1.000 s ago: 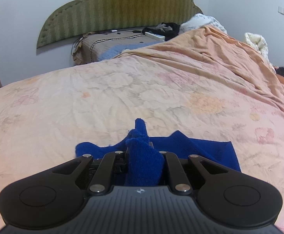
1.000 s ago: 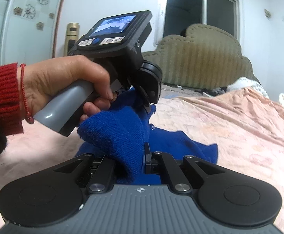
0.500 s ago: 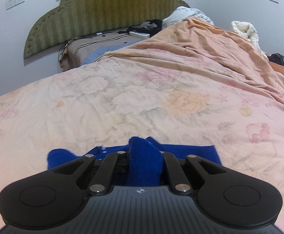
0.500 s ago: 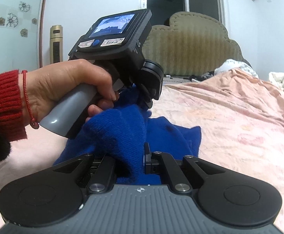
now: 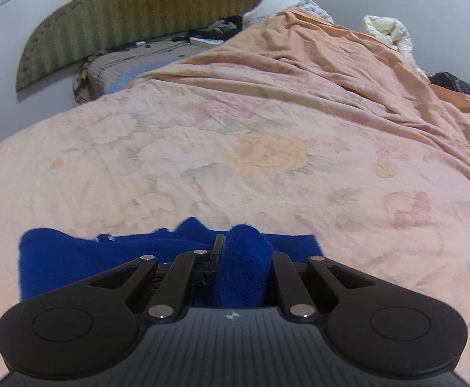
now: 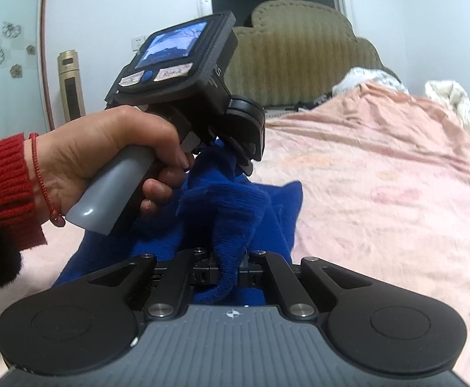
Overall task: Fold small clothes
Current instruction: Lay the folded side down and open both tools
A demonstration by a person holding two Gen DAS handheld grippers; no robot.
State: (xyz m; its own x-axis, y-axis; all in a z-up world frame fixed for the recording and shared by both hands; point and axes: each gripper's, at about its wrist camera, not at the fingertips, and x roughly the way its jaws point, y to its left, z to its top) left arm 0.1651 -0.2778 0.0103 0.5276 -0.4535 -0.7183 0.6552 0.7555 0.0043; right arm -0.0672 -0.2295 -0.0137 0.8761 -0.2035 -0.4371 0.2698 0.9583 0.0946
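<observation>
A small blue knit garment [image 5: 73, 258] lies on the pink floral bedspread [image 5: 235, 148], partly lifted at two places. My left gripper [image 5: 243, 258] is shut on a bunched fold of it, which bulges up between the jaws. In the right wrist view my right gripper [image 6: 230, 264] is shut on another fold of the blue garment [image 6: 235, 206]. Just ahead of it a hand [image 6: 105, 158] in a red sleeve holds the left gripper's grey handle, its fingers [image 6: 249, 164] buried in the blue knit. The fingertips of both grippers are hidden by cloth.
A green padded headboard [image 5: 138, 9] stands at the far end with a brown pillow [image 5: 131, 64], dark clothes [image 5: 222, 27] and a white bundle [image 5: 386, 30]. An orange sheet [image 5: 331, 64] is heaped on the right. A gold floor unit [image 6: 70, 90] stands by the wall.
Both grippers have moved across the bed and slightly down, drawing the blue garment along. Its far edge now lies lower and flatter in the left wrist view. Both grips hold.
</observation>
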